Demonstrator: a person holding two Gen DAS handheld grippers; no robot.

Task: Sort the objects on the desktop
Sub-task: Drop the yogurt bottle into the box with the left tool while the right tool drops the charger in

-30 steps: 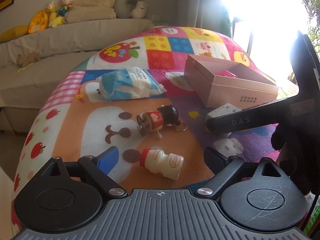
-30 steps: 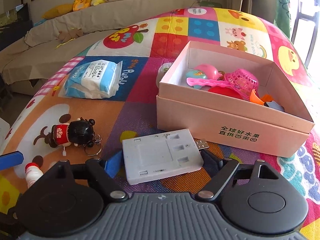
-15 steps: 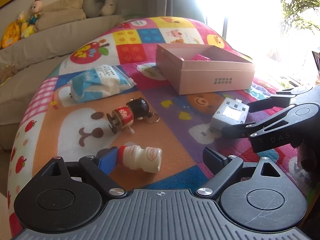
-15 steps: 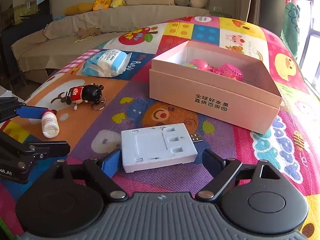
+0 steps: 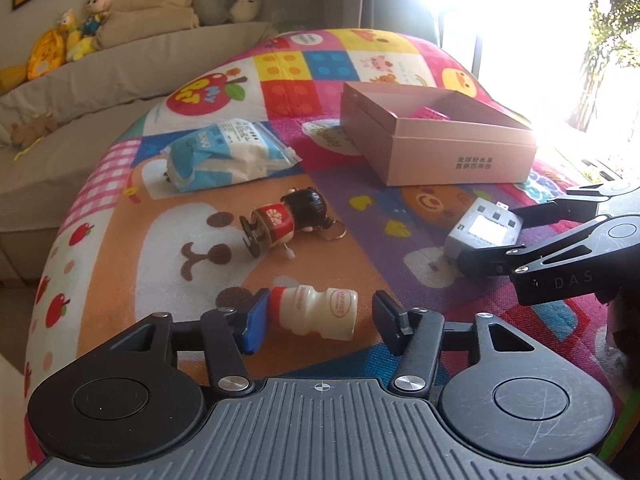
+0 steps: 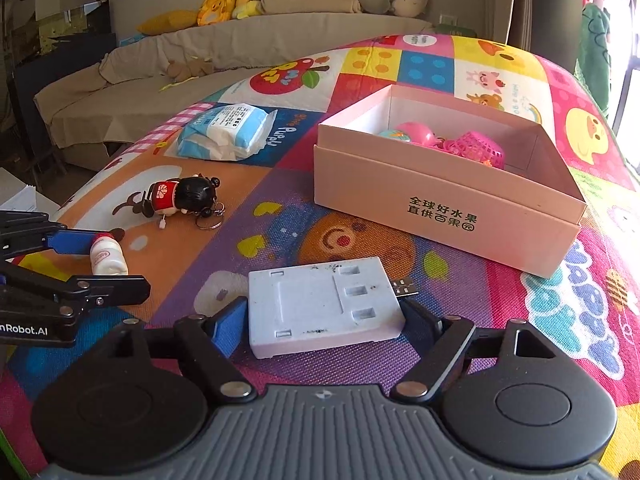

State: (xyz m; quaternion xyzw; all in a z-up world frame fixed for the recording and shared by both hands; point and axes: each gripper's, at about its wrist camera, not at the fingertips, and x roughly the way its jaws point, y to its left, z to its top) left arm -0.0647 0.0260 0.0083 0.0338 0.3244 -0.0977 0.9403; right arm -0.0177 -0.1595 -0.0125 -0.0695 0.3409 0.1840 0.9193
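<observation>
A small white yogurt bottle (image 5: pixel 320 307) with a red cap lies on its side on the colourful mat between the fingers of my left gripper (image 5: pixel 319 315). The jaws are closing: the blue left pad touches the cap, and a gap shows at the right pad. My right gripper (image 6: pixel 324 320) is closing on a flat white USB device (image 6: pixel 320 300), with both pads against its short sides. The open pink box (image 6: pixel 440 208) holds pink toys. From the left wrist view, the right gripper (image 5: pixel 496 236) clasps the device (image 5: pixel 484 228).
A wind-up doll keychain (image 5: pixel 280 220) lies beyond the bottle, and a blue-white tissue pack (image 5: pixel 224 152) sits farther back. The pink box (image 5: pixel 460 152) stands at the right rear. A beige sofa (image 6: pixel 180 64) with plush toys runs behind the mat's far edge.
My left jaws have narrowed sharply around the yogurt bottle, the left pad now at its cap. My right jaws have drawn in against the white USB device.
</observation>
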